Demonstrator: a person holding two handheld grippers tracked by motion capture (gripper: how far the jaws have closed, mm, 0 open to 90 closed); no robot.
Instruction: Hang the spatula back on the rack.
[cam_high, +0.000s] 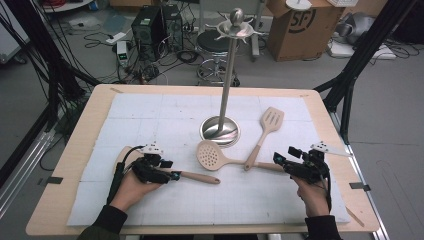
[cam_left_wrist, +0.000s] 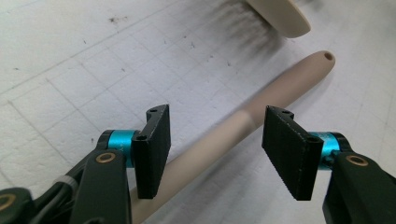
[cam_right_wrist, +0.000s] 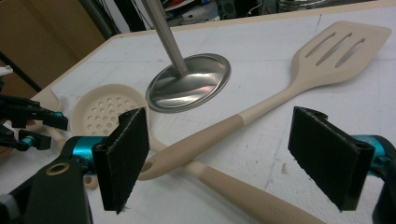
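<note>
Your left gripper (cam_left_wrist: 212, 149) straddles a beige handle (cam_left_wrist: 243, 126) near the table's (cam_high: 75, 145) front-left edge, pads apart, not pressing it. Your right gripper (cam_right_wrist: 224, 158) is released over the skimmer's (cam_right_wrist: 107, 112) handle, crossed by the spatula (cam_right_wrist: 327, 56), near the front-right.

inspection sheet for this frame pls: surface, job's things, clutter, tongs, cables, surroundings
Surface: wooden table under a white gridded mat.
Job's things: beige utensil handle lies on the mat between the left tongs' pads, untouched; beige perforated skimmer and beige slotted spatula, handles crossed.
Clutter: steel utensil stand at mid-mat.
Tongs: left tongs open; right tongs open, empty, facing the crossed handles.
Cables: black lead trails from the left tongs.
Surroundings: cardboard box, stool, computer tower, floor wiring.
</note>
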